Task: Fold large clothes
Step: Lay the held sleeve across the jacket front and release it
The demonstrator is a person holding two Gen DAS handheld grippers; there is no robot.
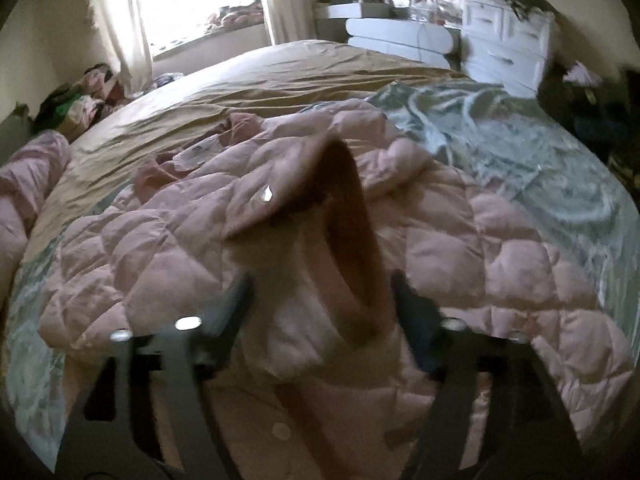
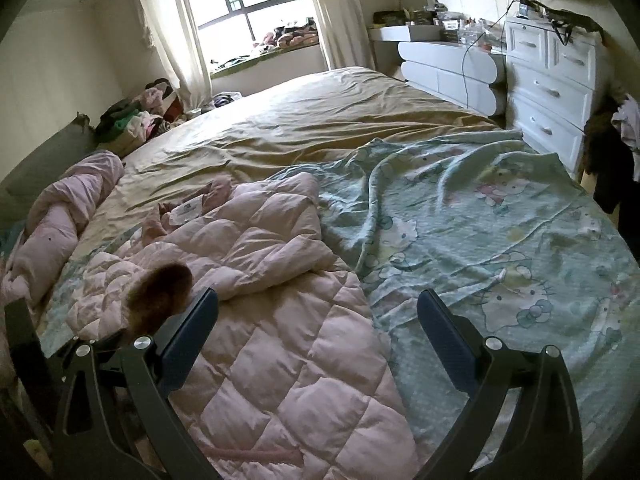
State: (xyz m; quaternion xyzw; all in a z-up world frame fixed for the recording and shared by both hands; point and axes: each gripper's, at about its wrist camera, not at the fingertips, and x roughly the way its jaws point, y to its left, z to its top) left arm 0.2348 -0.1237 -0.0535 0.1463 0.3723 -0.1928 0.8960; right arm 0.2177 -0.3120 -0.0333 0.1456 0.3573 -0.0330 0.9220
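Observation:
A pink quilted jacket (image 1: 460, 248) lies spread on the bed. My left gripper (image 1: 320, 304) has its two fingers on either side of a raised sleeve cuff (image 1: 316, 280) with a dark opening, and seems shut on it. The view is blurred. In the right wrist view the same jacket (image 2: 280, 344) lies at lower left, with a brown fur trim (image 2: 160, 292) near my left finger. My right gripper (image 2: 318, 316) is open and empty, above the jacket's right edge.
A green cartoon-print blanket (image 2: 500, 240) covers the bed's near right part, over a tan sheet (image 2: 320, 120). A rolled pink garment (image 2: 60, 216) lies at left. White dressers (image 2: 552, 92) stand at far right. Clothes pile (image 2: 136, 120) by the window.

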